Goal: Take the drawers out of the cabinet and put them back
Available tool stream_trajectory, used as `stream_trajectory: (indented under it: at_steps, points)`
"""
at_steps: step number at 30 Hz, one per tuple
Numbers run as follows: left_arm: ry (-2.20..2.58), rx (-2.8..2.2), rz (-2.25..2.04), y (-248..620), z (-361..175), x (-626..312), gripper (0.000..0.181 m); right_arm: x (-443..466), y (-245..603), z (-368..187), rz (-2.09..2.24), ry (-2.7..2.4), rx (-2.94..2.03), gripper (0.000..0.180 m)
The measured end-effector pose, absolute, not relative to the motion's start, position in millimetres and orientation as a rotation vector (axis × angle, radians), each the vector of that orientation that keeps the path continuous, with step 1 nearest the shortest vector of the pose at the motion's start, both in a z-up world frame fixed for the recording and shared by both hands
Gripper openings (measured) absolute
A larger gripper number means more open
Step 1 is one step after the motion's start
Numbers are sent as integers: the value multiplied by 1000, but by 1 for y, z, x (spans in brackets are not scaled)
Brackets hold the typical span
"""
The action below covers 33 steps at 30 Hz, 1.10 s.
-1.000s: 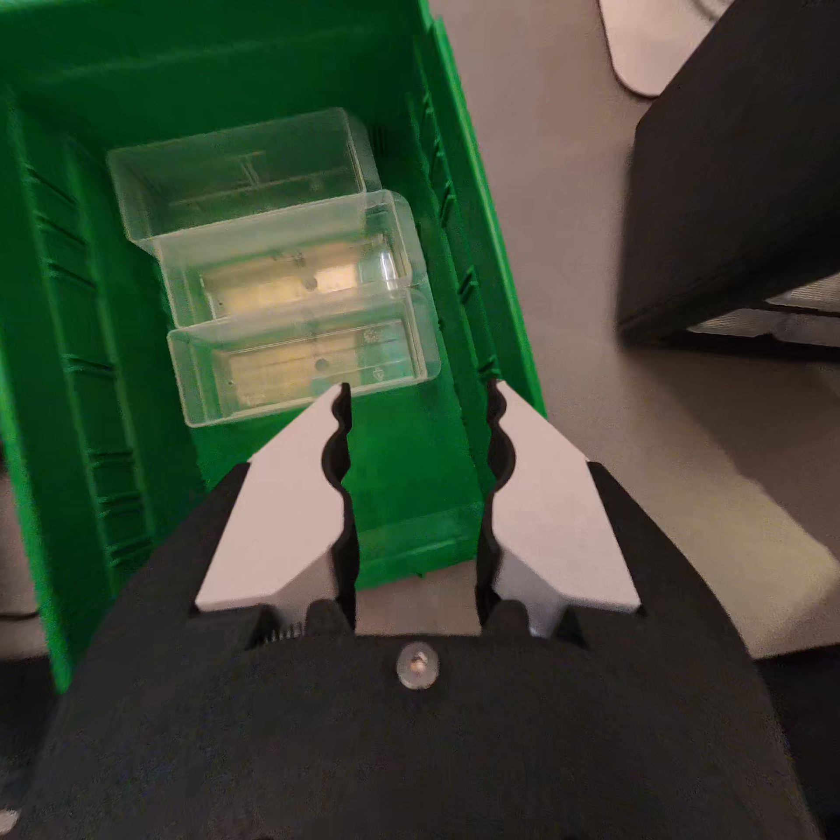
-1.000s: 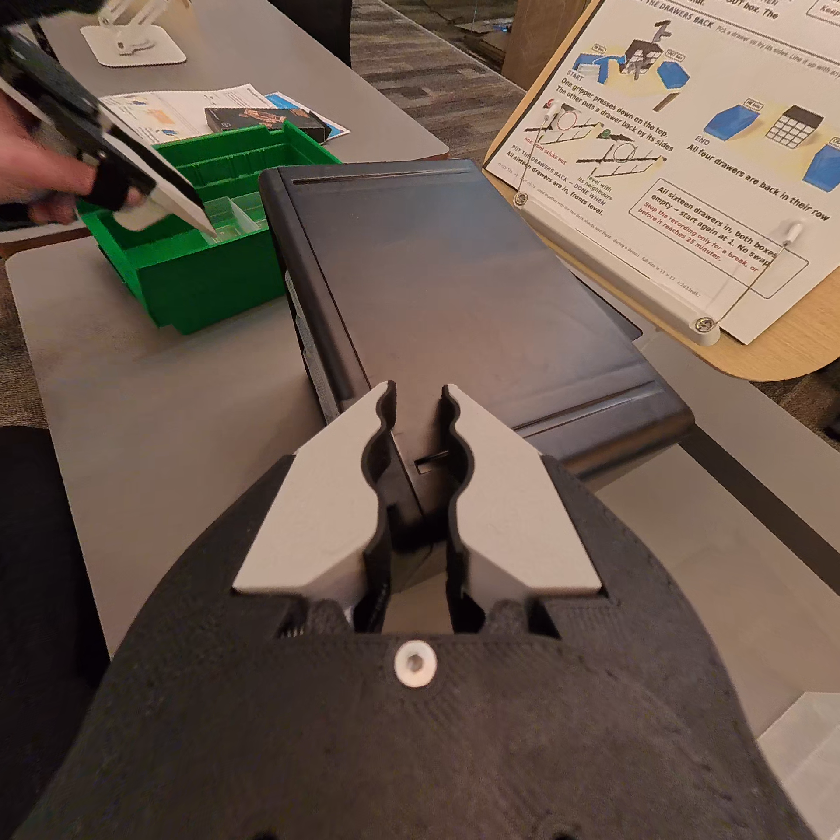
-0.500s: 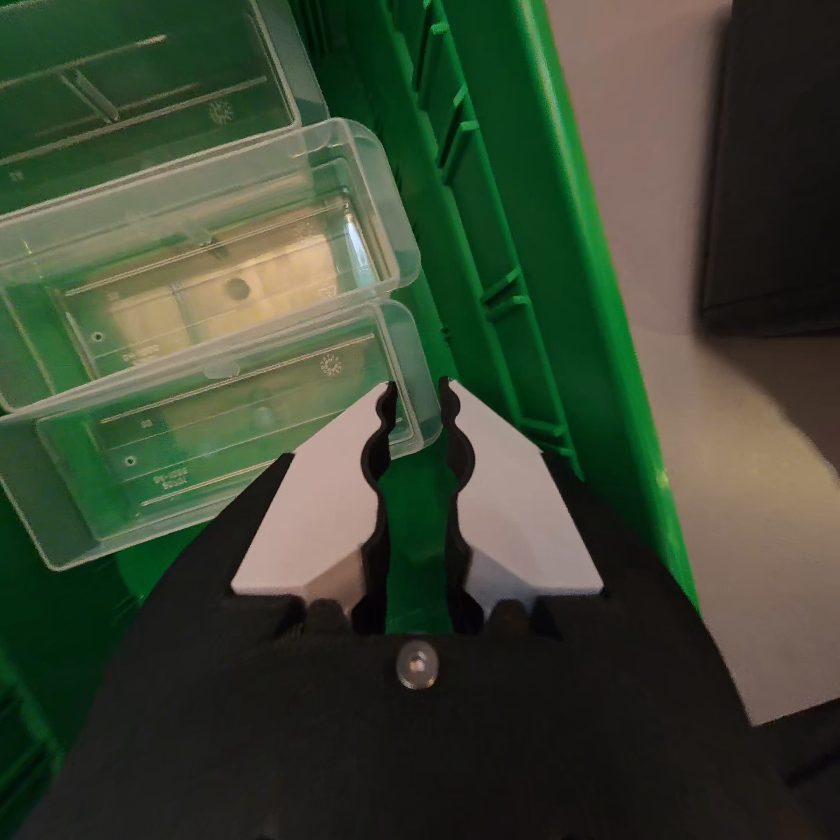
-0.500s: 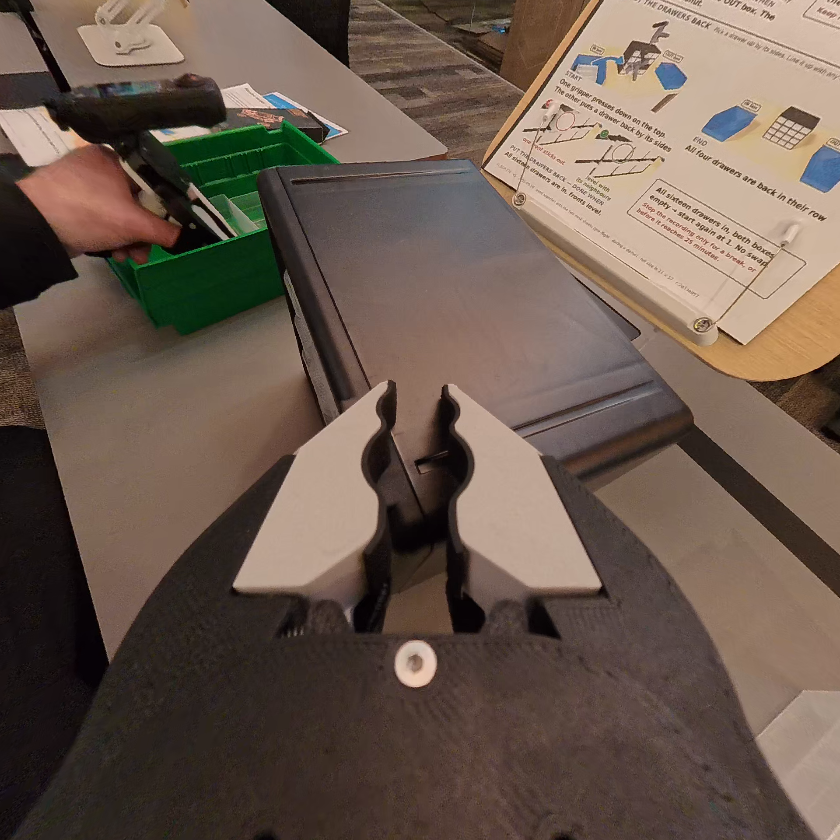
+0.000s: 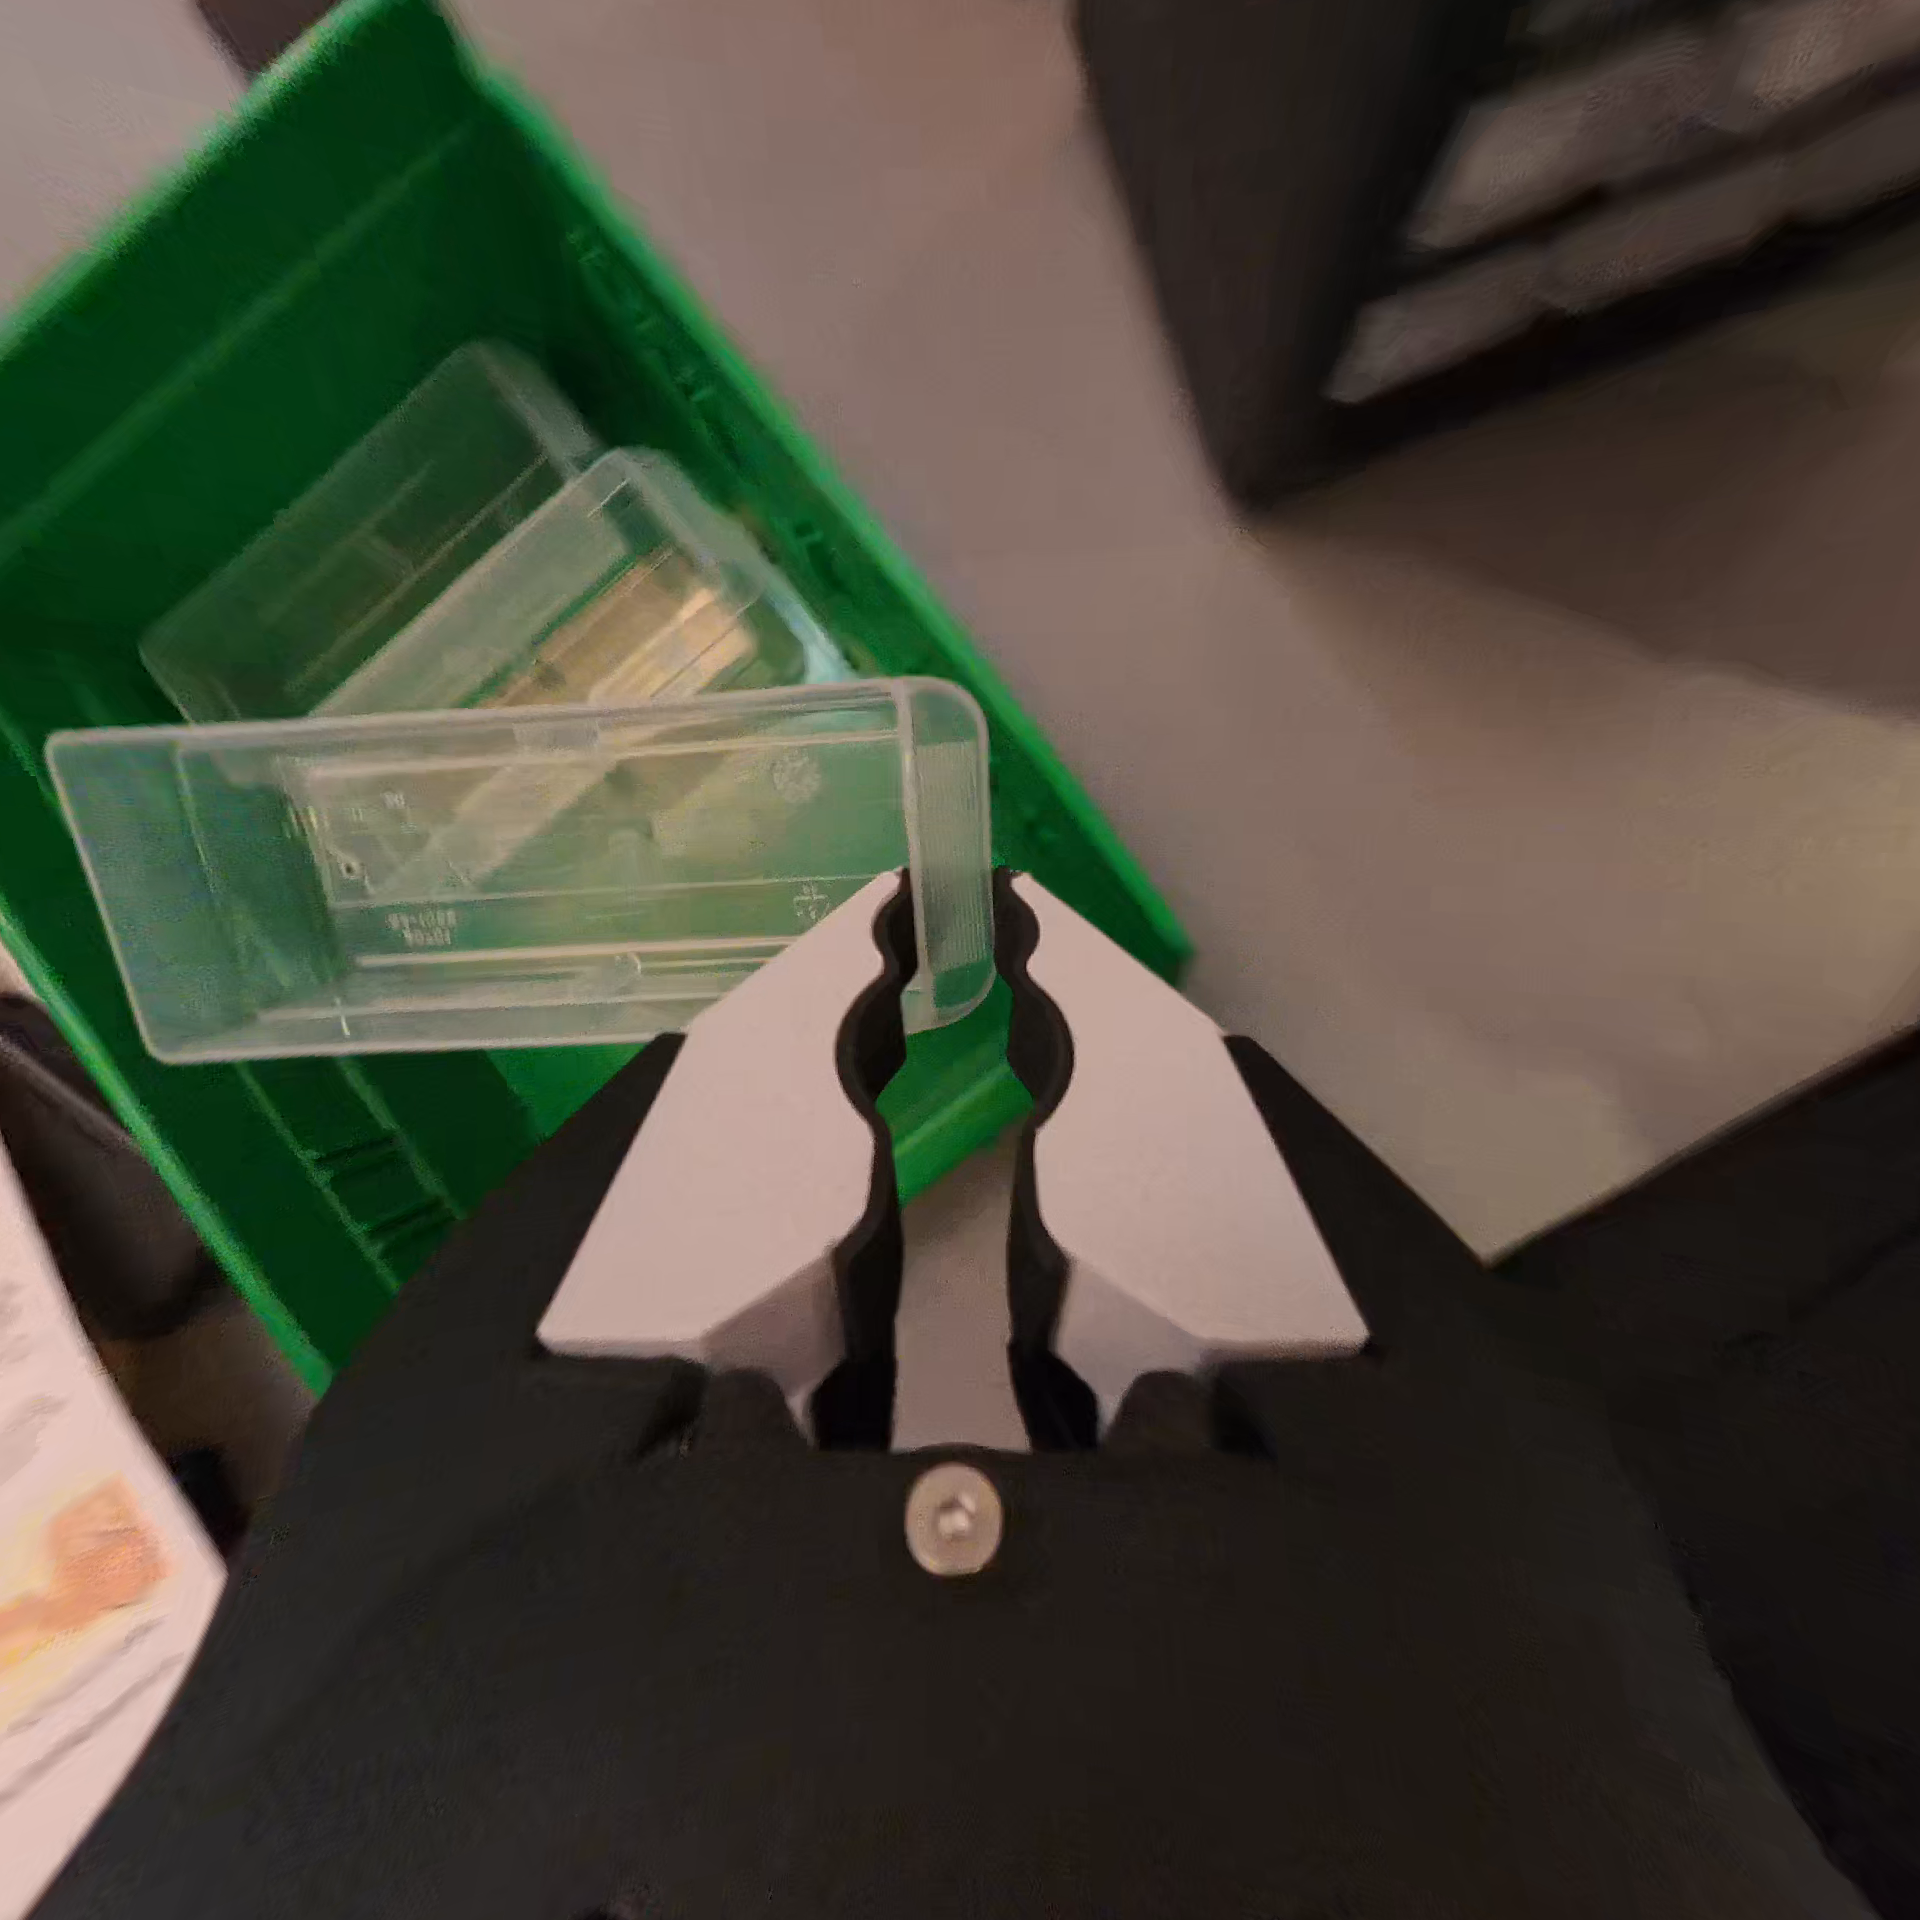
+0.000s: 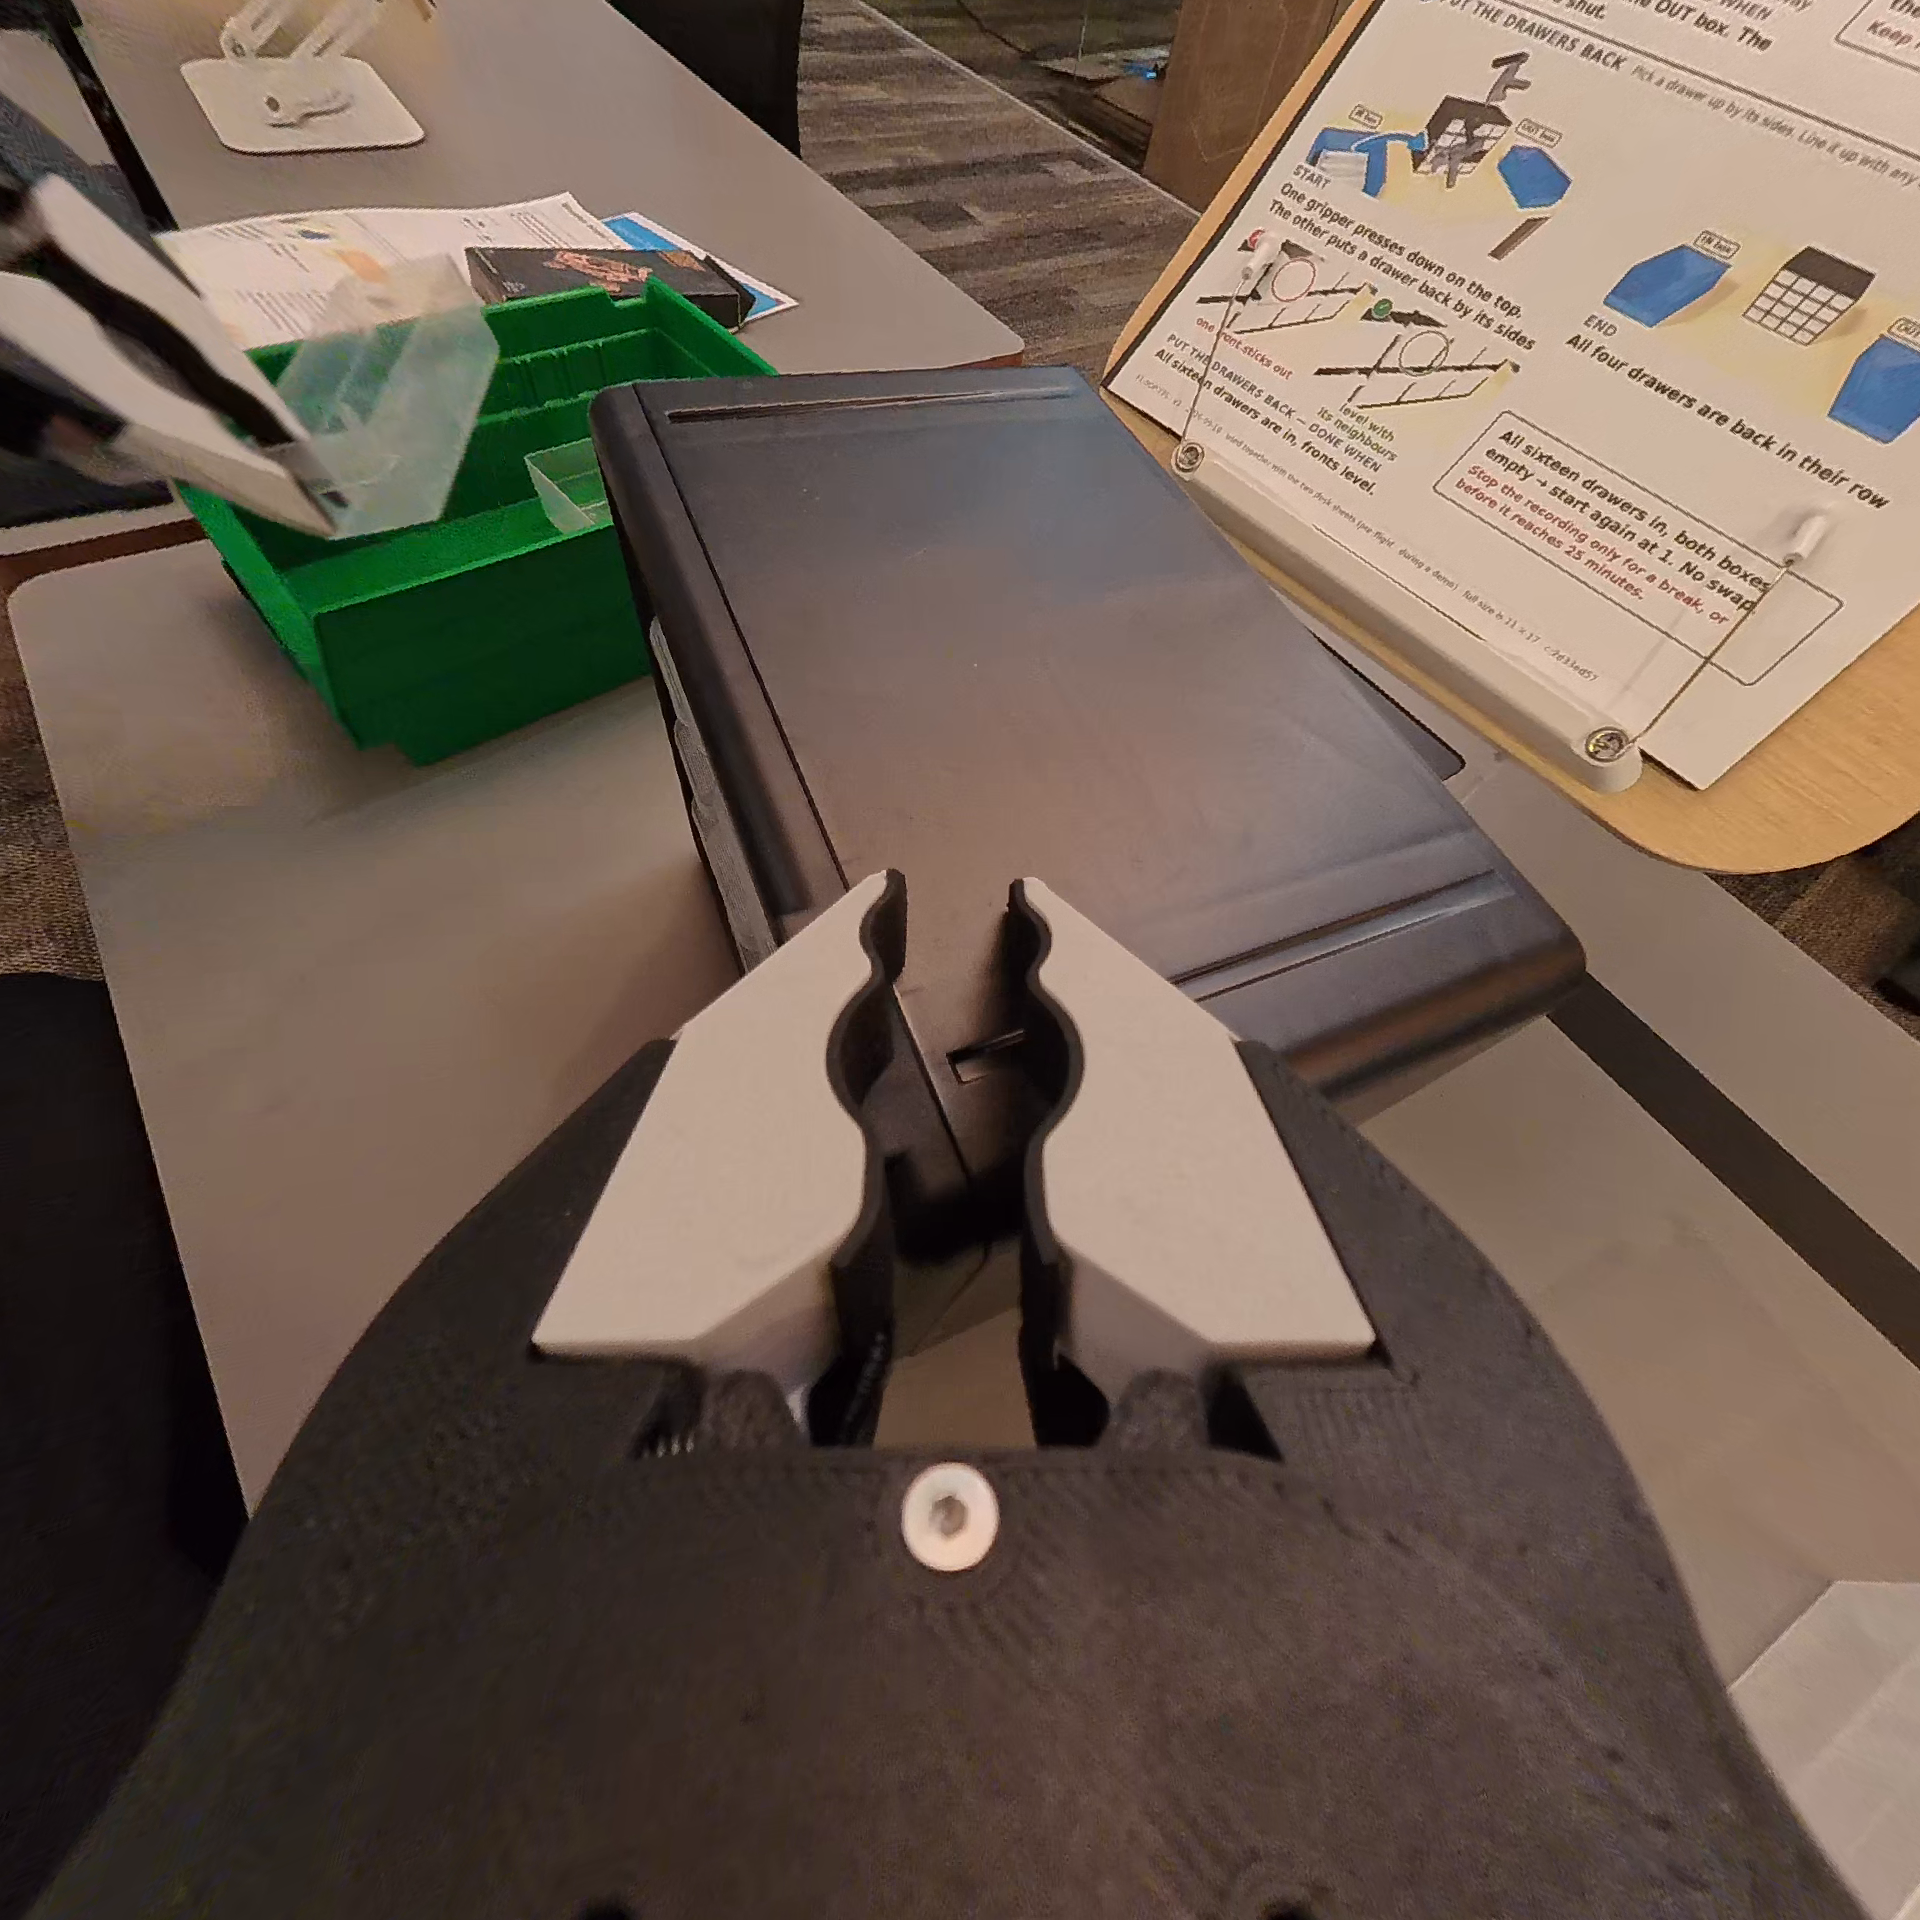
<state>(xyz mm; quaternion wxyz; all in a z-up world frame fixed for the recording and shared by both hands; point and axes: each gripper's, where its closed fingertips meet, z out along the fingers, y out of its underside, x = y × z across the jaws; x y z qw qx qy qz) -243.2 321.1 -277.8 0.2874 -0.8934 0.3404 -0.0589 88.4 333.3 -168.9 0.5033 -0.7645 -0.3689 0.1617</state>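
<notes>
The right gripper rests on the near end of the black cabinet, its fingers set a narrow gap apart with nothing between them — a bracing contact on the cabinet top, not a grasp. Whether it presses down cannot be told from the frames.

Left of the cabinet, the left gripper is clenched on one short end wall of a clear drawer. The drawer hangs clear above the green bin, its long body extending to the left of the fingers. The right wrist view confirms this: the drawer is lifted above the bin rim, well apart from the cabinet.

Inside the bin, beyond the lifted drawer, two more clear drawers lie overlapping. The bin stands on the grey table, just beside the cabinet's left side. Beyond the cabinet on its right stands an instruction board; papers and a dark box lie behind the bin.

Judged status: removal appears complete for at least these three drawers, and the return phase is under way. One drawer is picked but not yet inserted; two remain in the bin. The cabinet front is blurred in the left wrist view, so the count of filled and empty slots cannot be determined.
</notes>
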Motion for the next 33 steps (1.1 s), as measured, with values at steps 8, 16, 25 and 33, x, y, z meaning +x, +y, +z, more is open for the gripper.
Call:
stream_trajectory:
  at_steps: [8, 16, 25, 33]
  points:
    - [1685, -2085, -230, 205, -270, -133, 12, 88, 333, -169, 391, -891, -1847, 18]
    - [2093, -1998, -248, 163, -341, -109, 14, 88, 333, -169, 386, -891, -1847, 18]
    - [1527, -2257, -168, 192, -342, -134, 85, 88, 333, -169, 389, -892, -1849, 17]
    - [703, -2490, -267, 175, -385, -128, 135, 88, 333, -169, 387, -893, -1845, 17]
